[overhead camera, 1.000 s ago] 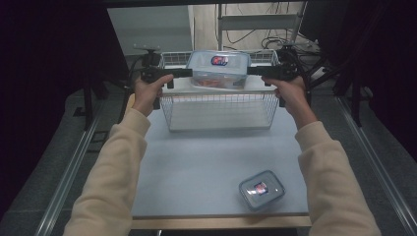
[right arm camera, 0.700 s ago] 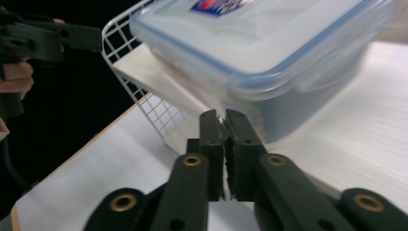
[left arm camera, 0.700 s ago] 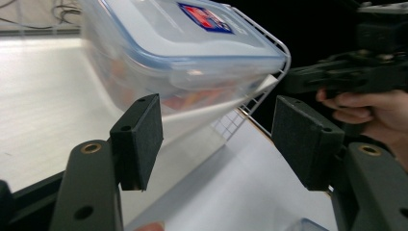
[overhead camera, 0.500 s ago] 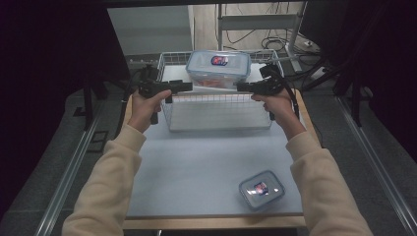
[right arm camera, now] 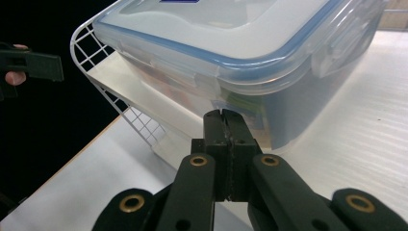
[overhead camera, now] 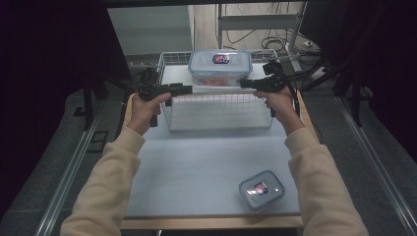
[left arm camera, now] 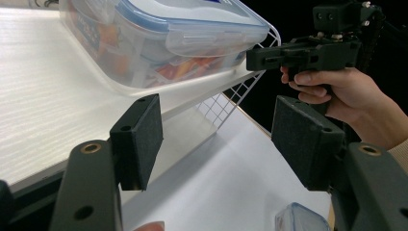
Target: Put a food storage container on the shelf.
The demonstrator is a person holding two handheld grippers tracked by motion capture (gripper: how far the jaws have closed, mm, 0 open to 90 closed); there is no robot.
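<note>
A clear food box with a blue-edged lid (overhead camera: pixel 220 66) rests on a white board (left arm camera: pixel 48 106) laid over the wire basket (overhead camera: pixel 219 110) at the table's back. My left gripper (overhead camera: pixel 186 89) stands at the box's left near corner, jaws open and empty (left arm camera: pixel 223 139), the board's edge just beyond them. My right gripper (overhead camera: pixel 245 83) points in from the other side, level with the box's lower front. Its jaws are shut on nothing (right arm camera: pixel 224 118), tips close to the box wall (right arm camera: pixel 240 53); whether they touch it I cannot tell.
A small lidded container (overhead camera: pixel 261 189) lies at the table's front right, also at the bottom of the left gripper view (left arm camera: pixel 298 219). Dark stands and cables surround the table's back and sides. Bare tabletop (overhead camera: pixel 211 157) spreads between the basket and the small container.
Both hands came inward from the basket's outer sides and sank a little toward the box's front corners. The right jaws went from apart to shut. The box stayed put.
</note>
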